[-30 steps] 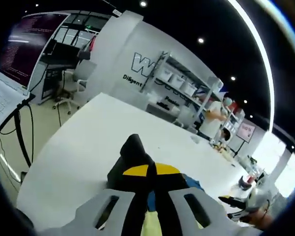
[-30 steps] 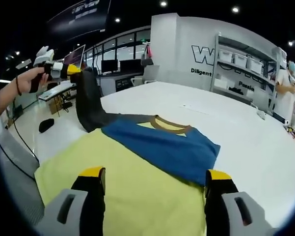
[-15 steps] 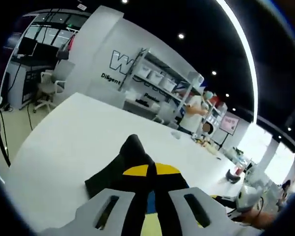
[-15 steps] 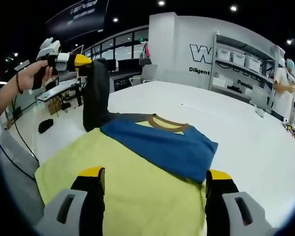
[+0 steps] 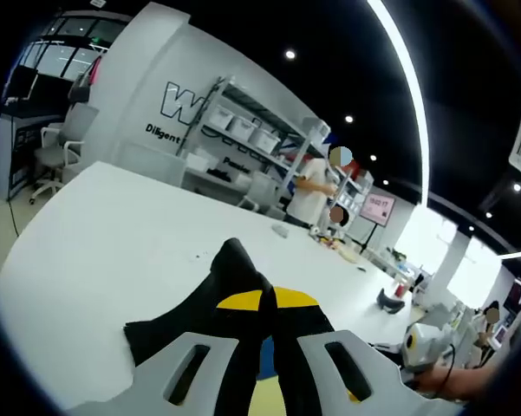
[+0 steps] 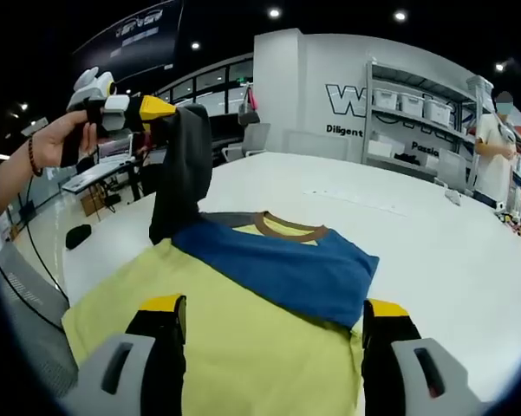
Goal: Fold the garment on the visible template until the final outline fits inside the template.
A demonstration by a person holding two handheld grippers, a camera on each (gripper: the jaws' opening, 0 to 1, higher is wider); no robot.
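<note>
You are lifting the dark sleeve [image 6: 184,169] higher with the left gripper [image 6: 160,111] than a second ago; in the right gripper view it is now hanging almost straight down from the clamp, and its lower end is joining the shirt [image 6: 243,329] at the shoulder. In the left gripper view the yellow-tipped jaws are pinched together on that sleeve [image 5: 234,269], with the black cloth bunching up between them and trailing down to the table [image 5: 113,251]. The backdrop there is swinging round, so you are turning your hand as you raise it.

The right gripper [image 6: 273,316] is hovering just above the yellow body, jaws wide apart and holding nothing. The shirt is lying flat on the white table [image 6: 433,251], collar [image 6: 286,227] away from you, the blue sleeve [image 6: 286,264] already folded across the chest. I cannot make out a template outline.

So the second sleeve fold is under way: the sleeve is up, and it probably needs carrying over the blue one next.
</note>
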